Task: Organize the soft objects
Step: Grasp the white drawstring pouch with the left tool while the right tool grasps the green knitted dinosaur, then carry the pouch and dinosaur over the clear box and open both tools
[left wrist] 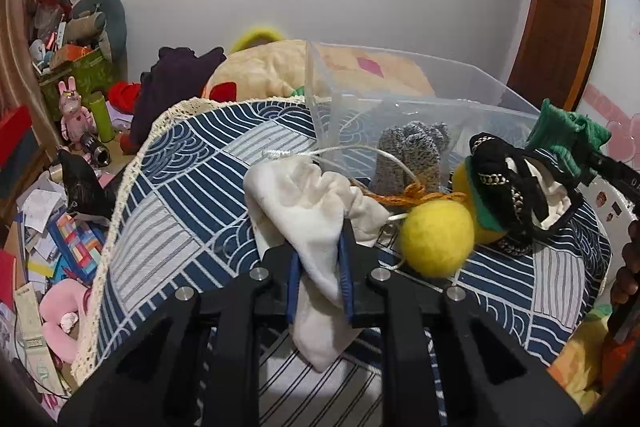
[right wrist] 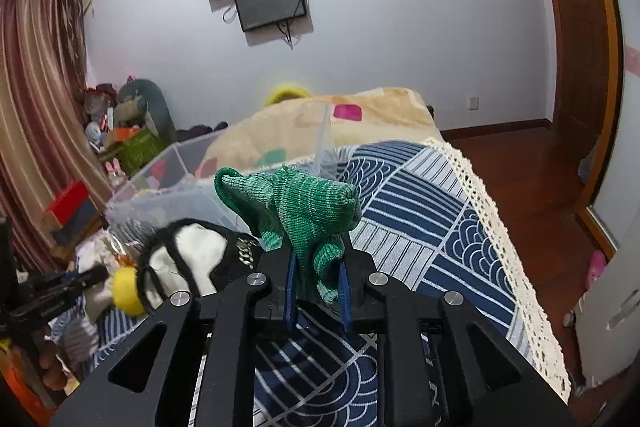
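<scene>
Two grippers loaded, one item each. Left gripper (left wrist: 320, 267) has its jaws pinched down on a white drawstring pouch (left wrist: 316, 203); the pouch bunches above the blue pads and its lower corner hangs below them, over the blue wave-pattern cloth (left wrist: 192, 187). Right gripper (right wrist: 318, 287) is closed on a green knit glove (right wrist: 296, 207), lifted clear of the cloth, fabric bulging above the fingers.

In the left wrist view, a clear plastic bin (left wrist: 400, 99) sits at 1 o'clock from the pouch, with grey knit gloves (left wrist: 412, 151) already inside. Yellow felt balls (left wrist: 436, 239) lie at 3 o'clock, touching a black-and-white knit piece (left wrist: 504, 179); the green glove appears at the far right, near the bin's near wall.

Judgement: mid-transfer step, both items in hand, neither yet in the bin (balls and black piece not yet sorted either). Next move probably calls for carrying each load over the bin rim, then opening the jaws; the pouch's trailing cord (left wrist: 360, 151) could snag on the rim.
</scene>
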### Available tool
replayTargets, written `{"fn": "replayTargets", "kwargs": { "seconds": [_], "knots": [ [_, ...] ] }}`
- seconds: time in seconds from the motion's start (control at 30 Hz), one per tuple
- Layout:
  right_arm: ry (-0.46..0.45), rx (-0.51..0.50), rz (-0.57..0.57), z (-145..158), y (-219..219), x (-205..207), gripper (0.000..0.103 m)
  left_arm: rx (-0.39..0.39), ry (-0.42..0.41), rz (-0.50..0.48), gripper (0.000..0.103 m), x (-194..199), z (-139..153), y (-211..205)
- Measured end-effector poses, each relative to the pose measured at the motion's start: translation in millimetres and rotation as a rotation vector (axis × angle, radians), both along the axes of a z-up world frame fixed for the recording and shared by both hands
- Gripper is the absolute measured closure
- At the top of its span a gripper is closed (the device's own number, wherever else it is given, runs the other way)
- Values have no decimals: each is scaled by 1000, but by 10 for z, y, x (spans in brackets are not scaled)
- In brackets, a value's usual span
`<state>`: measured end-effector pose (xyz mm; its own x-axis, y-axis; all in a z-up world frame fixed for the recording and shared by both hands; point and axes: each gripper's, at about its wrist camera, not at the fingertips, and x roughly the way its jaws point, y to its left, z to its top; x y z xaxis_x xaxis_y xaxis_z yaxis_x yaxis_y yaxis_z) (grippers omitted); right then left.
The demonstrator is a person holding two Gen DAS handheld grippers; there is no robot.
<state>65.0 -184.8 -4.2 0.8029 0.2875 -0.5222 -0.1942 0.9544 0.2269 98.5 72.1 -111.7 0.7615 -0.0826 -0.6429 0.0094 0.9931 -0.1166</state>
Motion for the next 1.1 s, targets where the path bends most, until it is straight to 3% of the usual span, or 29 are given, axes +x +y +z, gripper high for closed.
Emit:
{"fn": "replayTargets", "kwargs": {
  "seconds": [0.27, 0.67, 1.1],
  "knots": [
    [-66, 11, 27, 226, 40, -80, 88, 22, -57, 0, 89, -151, 218, -53],
    [-102, 49, 73, 335, 88, 9, 88, 41, -215, -31, 90, -300, 837, -166],
    [-121, 13, 116, 452, 308, 372, 88, 13, -275, -72, 90, 119, 1259, -391]
  ]
}}
